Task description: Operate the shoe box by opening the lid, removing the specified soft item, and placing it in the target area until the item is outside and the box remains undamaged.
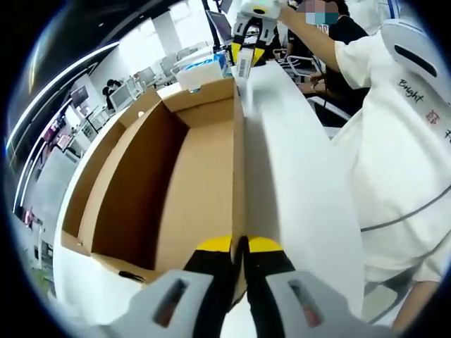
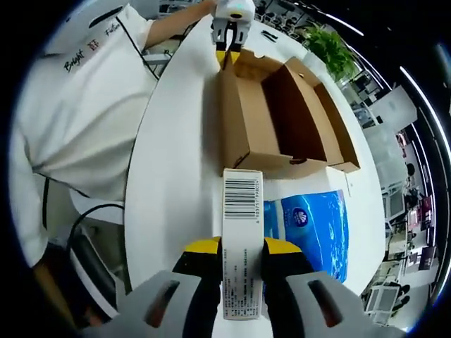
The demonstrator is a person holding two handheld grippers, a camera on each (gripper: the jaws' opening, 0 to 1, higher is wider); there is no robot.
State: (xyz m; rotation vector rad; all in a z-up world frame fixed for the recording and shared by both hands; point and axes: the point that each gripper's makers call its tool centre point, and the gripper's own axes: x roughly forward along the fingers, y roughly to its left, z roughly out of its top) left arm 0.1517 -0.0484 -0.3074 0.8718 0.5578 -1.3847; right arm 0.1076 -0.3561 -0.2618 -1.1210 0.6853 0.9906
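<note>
Open cardboard shoe box (image 1: 176, 176) lying on a white counter (image 1: 296, 183), brown interior showing, nothing visible inside. In the left gripper view, left tool (image 1: 239, 248) at the bottom, yellow-tipped jaws pinched together on the near wall of the box along its long side. At the far end of that same wall, right tool (image 1: 248, 44) holding a small white carton with a barcode, raised above the box corner.

In the right gripper view, right tool (image 2: 242, 248) closed on the white barcode carton (image 2: 242, 232), which stands upright between the jaws and hides part of the box's near end. Beyond it, shoe box (image 2: 282, 113) with lid flaps folded outward. Blue plastic packet (image 2: 317, 225) lying flat on the counter (image 2: 176, 176) just beside the box's near end, outside it. Left tool (image 2: 227, 51) at the far box edge. Person in a white shirt (image 2: 77, 105) beside the counter.
</note>
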